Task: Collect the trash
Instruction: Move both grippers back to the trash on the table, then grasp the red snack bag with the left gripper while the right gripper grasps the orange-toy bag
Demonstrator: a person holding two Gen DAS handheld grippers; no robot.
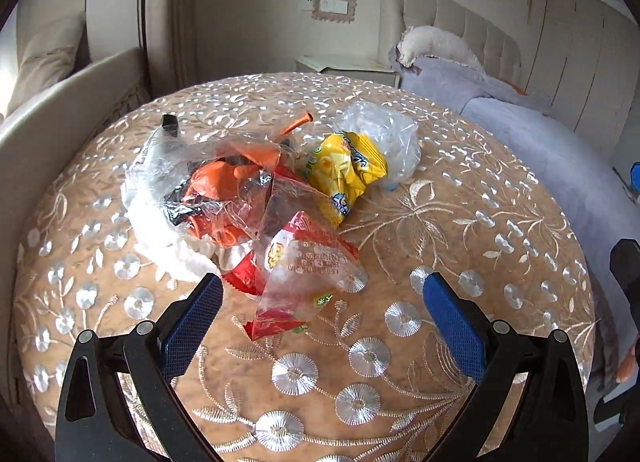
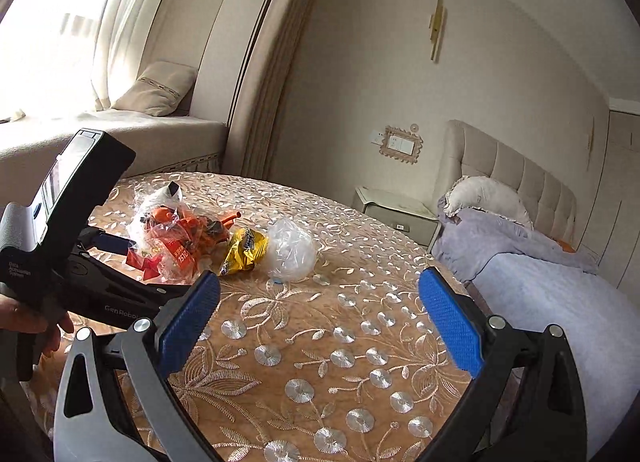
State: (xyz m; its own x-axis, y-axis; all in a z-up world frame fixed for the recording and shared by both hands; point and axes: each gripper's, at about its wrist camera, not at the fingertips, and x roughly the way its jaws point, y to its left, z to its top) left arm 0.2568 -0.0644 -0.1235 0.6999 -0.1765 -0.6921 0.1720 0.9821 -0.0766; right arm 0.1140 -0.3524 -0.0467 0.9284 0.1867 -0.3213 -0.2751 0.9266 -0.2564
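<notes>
We see a round table (image 1: 460, 222) covered by a tan cloth embroidered with silvery flowers and leaves. Directly on it lies 1 cluster of litter toward the far side. A clear plastic bag (image 1: 208, 182) holding orange and black scraps sits at the left of the cluster, with white crumpled material (image 1: 160, 234) under its near edge. A red and clear wrapper (image 1: 304, 262) lies nearest the left wrist camera, overlapping that bag. A yellow snack packet (image 1: 344, 174) rests just beside them, touching a crumpled clear bag (image 1: 384, 142) on its far right. An orange tube-like piece (image 1: 298, 122) pokes out behind the pile.
</notes>
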